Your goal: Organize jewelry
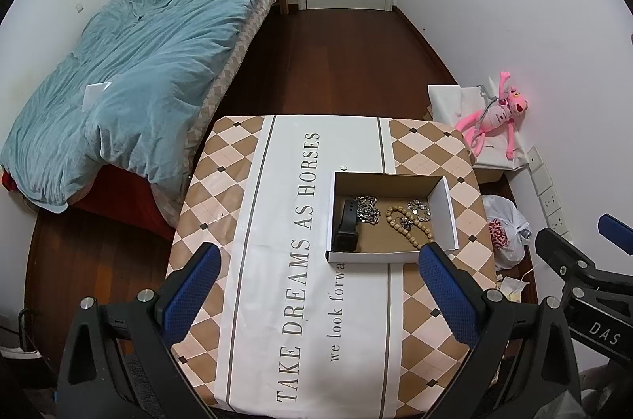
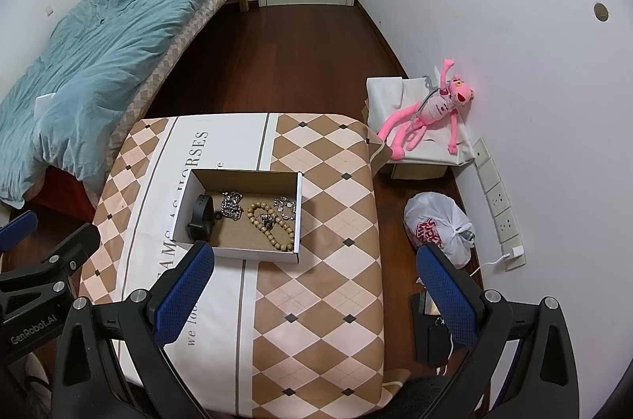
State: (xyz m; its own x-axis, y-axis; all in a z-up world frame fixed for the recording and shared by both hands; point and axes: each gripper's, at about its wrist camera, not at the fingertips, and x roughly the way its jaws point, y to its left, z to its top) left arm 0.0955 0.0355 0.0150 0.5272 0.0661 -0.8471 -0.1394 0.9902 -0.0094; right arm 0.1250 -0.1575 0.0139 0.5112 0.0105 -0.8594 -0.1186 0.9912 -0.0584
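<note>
An open cardboard box [image 1: 449, 213] [image 2: 298, 205] sits on the table [image 1: 277, 300] [image 2: 316, 300]. Inside lie a black watch [image 1: 346, 225] [image 2: 199, 215], a silver chain [image 1: 368, 209] [image 2: 231, 205], a wooden bead bracelet [image 1: 411, 227] [image 2: 273, 227] and a small silver piece [image 1: 419, 207] [image 2: 285, 207]. My left gripper [image 1: 320, 266] is open and empty, held above the table just short of the box. My right gripper [image 2: 314, 266] is open and empty, above the table's right side, near the box's front.
The table wears a checkered cloth with printed text. A bed with a blue quilt [image 1: 138, 71] stands at the left. A pink plush toy [image 2: 431, 110] lies on a white box at the right wall. A plastic bag [image 2: 439, 227] sits on the floor.
</note>
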